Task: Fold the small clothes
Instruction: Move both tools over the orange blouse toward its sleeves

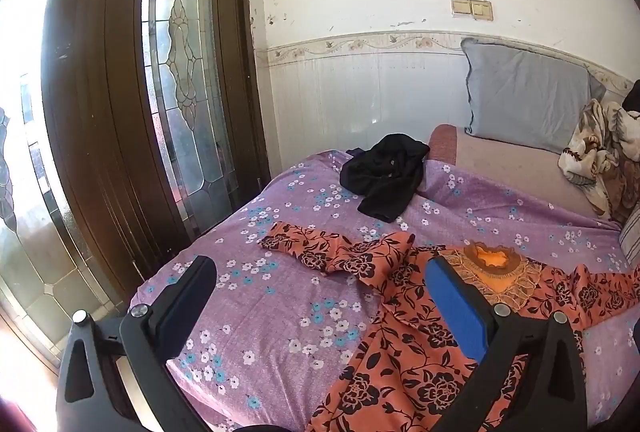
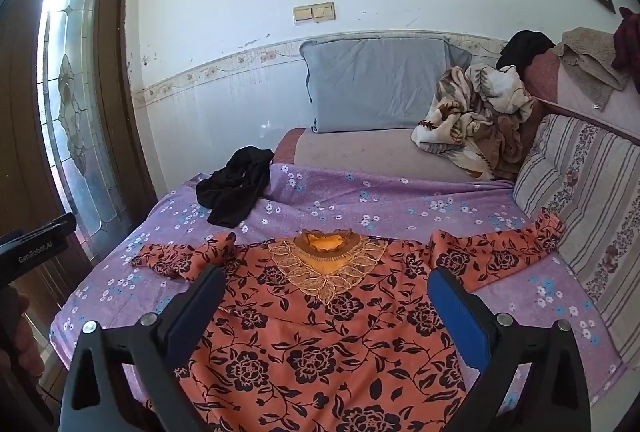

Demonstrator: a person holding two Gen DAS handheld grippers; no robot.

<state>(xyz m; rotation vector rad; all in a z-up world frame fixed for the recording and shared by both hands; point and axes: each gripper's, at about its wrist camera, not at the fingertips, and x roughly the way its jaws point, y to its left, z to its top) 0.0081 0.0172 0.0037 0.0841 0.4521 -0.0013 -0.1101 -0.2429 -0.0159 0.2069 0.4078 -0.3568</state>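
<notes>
An orange garment with black flowers (image 2: 320, 332) lies spread flat on the purple flowered bedsheet (image 2: 400, 203), its embroidered neckline (image 2: 326, 264) towards the wall and both sleeves stretched out sideways. In the left wrist view the garment (image 1: 400, 352) lies under and right of my left gripper (image 1: 320, 296), which is open and empty above the sheet (image 1: 280, 312) beside the left sleeve (image 1: 320, 252). My right gripper (image 2: 326, 296) is open and empty, hovering over the garment's chest. A crumpled black garment (image 2: 234, 187) lies further back on the left; it also shows in the left wrist view (image 1: 384, 175).
A grey pillow (image 2: 376, 79) leans on the wall. A crumpled beige blanket (image 2: 476, 119) sits at the back right by a striped cushion (image 2: 580, 199). A wooden door with leaded glass (image 1: 180, 71) stands left of the bed. The left gripper's body (image 2: 32, 248) shows at the left edge.
</notes>
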